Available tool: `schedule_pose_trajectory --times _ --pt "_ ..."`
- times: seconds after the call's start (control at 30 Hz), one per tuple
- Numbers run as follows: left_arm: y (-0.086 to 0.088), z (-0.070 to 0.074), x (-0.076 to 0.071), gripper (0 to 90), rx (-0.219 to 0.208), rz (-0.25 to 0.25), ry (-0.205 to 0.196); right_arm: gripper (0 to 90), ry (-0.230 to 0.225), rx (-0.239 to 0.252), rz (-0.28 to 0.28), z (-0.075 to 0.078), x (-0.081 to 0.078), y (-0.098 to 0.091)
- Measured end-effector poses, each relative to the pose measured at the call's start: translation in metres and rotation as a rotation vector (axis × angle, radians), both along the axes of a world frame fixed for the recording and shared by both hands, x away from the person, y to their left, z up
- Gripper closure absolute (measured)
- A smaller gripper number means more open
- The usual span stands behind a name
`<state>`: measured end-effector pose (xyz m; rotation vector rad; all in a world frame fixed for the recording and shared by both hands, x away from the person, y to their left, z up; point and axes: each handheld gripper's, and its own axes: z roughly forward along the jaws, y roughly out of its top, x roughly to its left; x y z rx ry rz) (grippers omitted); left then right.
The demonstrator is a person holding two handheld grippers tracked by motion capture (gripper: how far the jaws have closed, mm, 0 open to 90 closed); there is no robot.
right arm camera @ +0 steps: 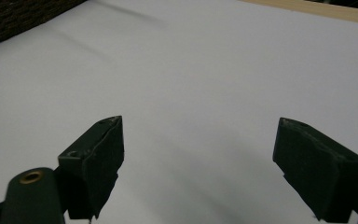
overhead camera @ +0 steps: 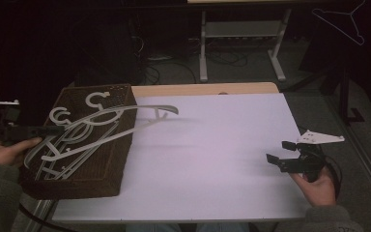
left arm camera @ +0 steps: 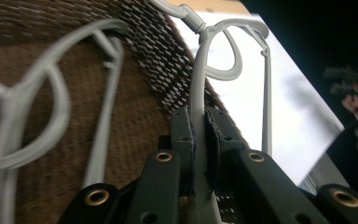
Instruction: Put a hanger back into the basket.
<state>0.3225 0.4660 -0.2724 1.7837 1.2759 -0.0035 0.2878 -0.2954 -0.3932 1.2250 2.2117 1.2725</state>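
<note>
A brown wicker basket (overhead camera: pixel 72 188) at the table's left holds several white plastic hangers (overhead camera: pixel 58 116). My left gripper (overhead camera: pixel 58 129) is shut on one white hanger (overhead camera: pixel 147 107), which is raised and tilted, its far end reaching past the basket's right rim over the white sheet. In the left gripper view the pads (left arm camera: pixel 199 121) pinch the hanger's stem (left arm camera: pixel 196 79) above the basket's weave (left arm camera: pixel 149 51). My right gripper (overhead camera: pixel 278 151) hovers open over the sheet's right side, pointing left, with nothing between its fingers (right arm camera: pixel 198 140).
A white sheet (overhead camera: pixel 212 145) covers most of the wooden table (overhead camera: pixel 198 89). Behind the table stand another table's white legs (overhead camera: pixel 203 48) and floor cables. A thin hanger (overhead camera: pixel 348 21) hangs in the dark at the upper right.
</note>
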Motion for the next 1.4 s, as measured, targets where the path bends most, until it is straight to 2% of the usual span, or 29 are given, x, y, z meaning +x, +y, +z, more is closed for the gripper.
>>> schedule_pose_trajectory --times 0.07,0.27,0.37,0.5,0.63,0.73,0.8,0.93,1.13,1.23,1.33,1.4 --pt "0.012 0.001 -0.002 82.5 -0.007 0.065 -0.017 15.4 0.011 -0.001 0.000 0.000 0.000 0.001" --pt "0.041 -0.001 -0.007 82.5 -0.031 0.163 -0.028 15.4 0.008 -0.004 0.005 -0.002 0.000 0.001" --pt "0.055 -0.007 -0.010 82.5 -0.031 0.207 -0.028 15.3 0.016 -0.004 0.004 -0.003 -0.001 0.001" --pt "0.073 -0.015 -0.015 82.5 -0.058 0.273 -0.032 15.3 0.018 -0.005 0.008 -0.004 -0.001 0.002" --pt "0.085 -0.019 -0.019 82.4 -0.056 0.337 -0.033 15.3 0.025 -0.008 0.010 -0.005 -0.001 0.003" --pt "0.091 -0.023 -0.022 82.5 -0.028 0.383 -0.026 15.3 0.026 -0.008 0.011 -0.005 -0.002 0.003" --pt "0.093 -0.026 -0.022 82.3 -0.023 0.380 -0.020 15.3 0.024 -0.009 0.012 -0.005 -0.002 0.003" --pt "0.085 -0.033 -0.019 82.3 0.026 0.380 -0.008 15.3 0.028 -0.005 0.014 -0.005 -0.001 0.004" --pt "0.069 -0.040 -0.012 82.2 0.110 0.374 -0.019 15.4 0.022 -0.005 0.017 -0.004 -0.001 0.004" --pt "0.063 -0.046 -0.010 82.1 0.145 0.370 -0.007 15.4 0.023 -0.006 0.019 -0.004 -0.001 0.004" --pt "0.055 -0.053 -0.007 81.9 0.214 0.321 0.019 15.4 0.018 -0.008 0.024 -0.004 -0.001 0.004" --pt "0.055 -0.057 -0.008 81.4 0.227 0.300 0.031 15.4 0.019 -0.006 0.023 -0.004 -0.001 0.004"
